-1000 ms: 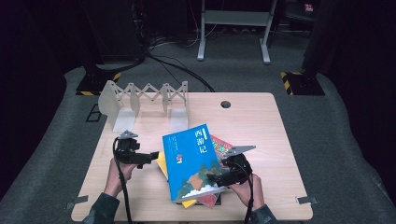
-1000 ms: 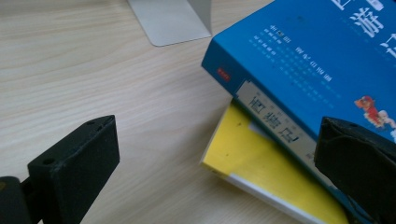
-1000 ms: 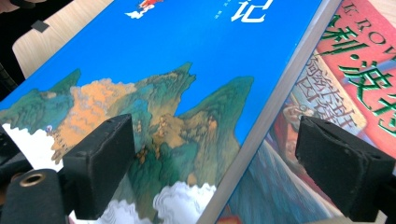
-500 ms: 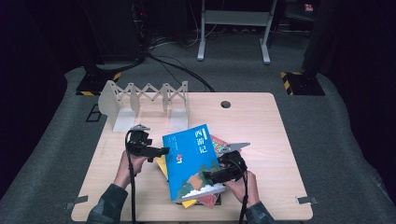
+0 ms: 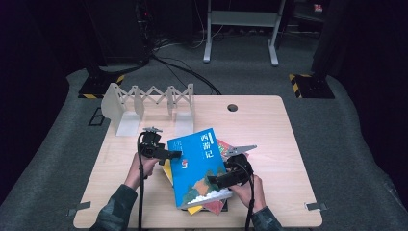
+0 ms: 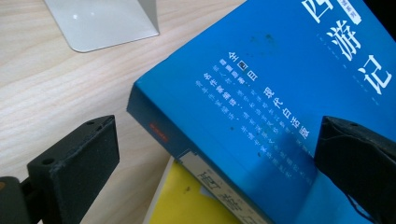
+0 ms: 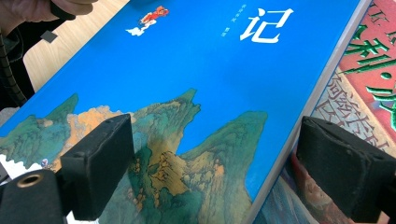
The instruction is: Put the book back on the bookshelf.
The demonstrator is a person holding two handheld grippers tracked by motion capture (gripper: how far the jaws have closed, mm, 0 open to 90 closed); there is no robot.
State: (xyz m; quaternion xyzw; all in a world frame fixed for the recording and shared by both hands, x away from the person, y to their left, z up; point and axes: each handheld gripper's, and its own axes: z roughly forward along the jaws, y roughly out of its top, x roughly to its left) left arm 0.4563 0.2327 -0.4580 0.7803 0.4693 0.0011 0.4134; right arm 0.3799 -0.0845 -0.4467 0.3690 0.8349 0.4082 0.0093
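1. Since a second ago my left tongs have slid in from the left side of the worktop toward the blue book, and now they sit right at its upper-left corner. My right tongs barely budged down at the lower right edge.
2. In the left gripper view the left tongs are spread wide, one jaw out over bare wood, the other over the cover, nothing pinched yet.
3. Right tongs are spread wide too, straddling the book's lower right edge. The pads look clear of it, so no grip there either.
4. My read: both sides are now lined up for a two-handed lift.
5. The book lies cover-up on a messy stack, over a yellow book and a red book. Its long axis runs diagonally, title end pointing up-right toward the white folding rack, mountain-picture end toward me.
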